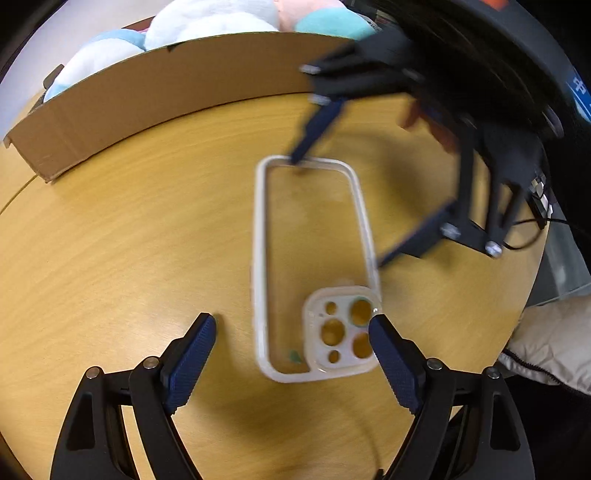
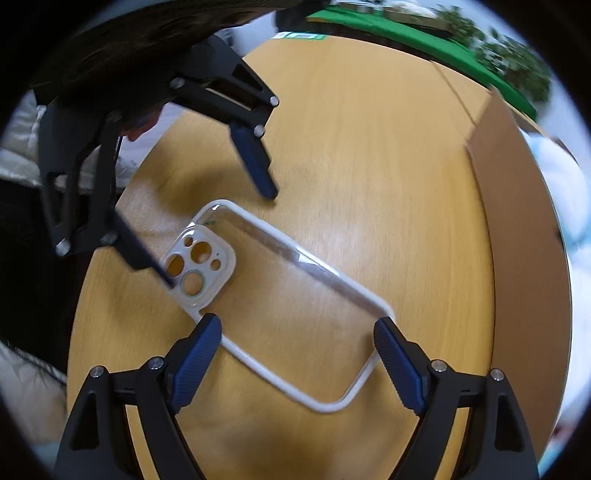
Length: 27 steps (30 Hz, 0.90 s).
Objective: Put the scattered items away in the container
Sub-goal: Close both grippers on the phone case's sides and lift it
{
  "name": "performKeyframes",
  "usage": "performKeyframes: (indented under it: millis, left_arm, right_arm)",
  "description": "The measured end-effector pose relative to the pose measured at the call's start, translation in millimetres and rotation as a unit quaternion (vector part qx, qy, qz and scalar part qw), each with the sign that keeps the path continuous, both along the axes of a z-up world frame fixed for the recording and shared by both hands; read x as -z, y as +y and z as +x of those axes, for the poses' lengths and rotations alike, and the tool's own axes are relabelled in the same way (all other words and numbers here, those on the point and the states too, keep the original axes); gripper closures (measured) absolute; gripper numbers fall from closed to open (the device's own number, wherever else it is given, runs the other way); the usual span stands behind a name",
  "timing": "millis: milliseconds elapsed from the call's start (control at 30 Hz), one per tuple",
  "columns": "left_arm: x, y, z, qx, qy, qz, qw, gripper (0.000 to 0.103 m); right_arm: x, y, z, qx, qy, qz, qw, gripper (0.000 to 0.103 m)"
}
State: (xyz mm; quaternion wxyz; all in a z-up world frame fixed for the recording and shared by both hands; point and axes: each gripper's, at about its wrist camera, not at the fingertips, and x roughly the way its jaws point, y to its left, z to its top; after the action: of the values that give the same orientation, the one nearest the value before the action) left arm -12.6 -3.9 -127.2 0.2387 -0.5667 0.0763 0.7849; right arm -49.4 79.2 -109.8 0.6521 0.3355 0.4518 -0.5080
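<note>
A clear phone case (image 1: 314,266) with a white rim and camera cut-outs lies flat on the round wooden table (image 1: 129,240). My left gripper (image 1: 291,325) is open at the case's camera end, one fingertip beside the cut-outs. My right gripper (image 2: 297,325) is open and straddles the case (image 2: 291,302) at its plain end, fingers on either side of the rim. In the left wrist view the right gripper (image 1: 336,210) comes in from the far right. In the right wrist view the left gripper (image 2: 221,240) shows at upper left. The cardboard box (image 1: 147,96) stands at the table's far edge.
Soft white, blue and pink plush items (image 1: 207,22) fill the box. The box wall also shows at the right of the right wrist view (image 2: 517,240). A green surface (image 2: 406,33) lies beyond the table. A pale padded jacket (image 1: 550,343) is at the table's right edge.
</note>
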Motion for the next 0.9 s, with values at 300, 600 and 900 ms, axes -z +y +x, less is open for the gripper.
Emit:
performKeyframes:
  millis: [300,600,900]
  left_arm:
    - [-24.7,11.9,7.2,0.053,-0.014,0.068,0.9962,0.016]
    - [-24.1,25.5,18.7,0.023,-0.009,0.02,0.9995,0.017]
    - [-27.7,17.0,9.1,0.03,-0.001,-0.036,0.9989,0.018]
  right_arm:
    - [-11.1,23.8,17.8,-0.024,0.045,0.027,0.998,0.006]
    - [-4.3,-41.3,1.4,-0.136,0.047,0.068,0.987,0.006]
    - [15.7,-24.6,-9.5,-0.14,0.021,0.073,0.987,0.001]
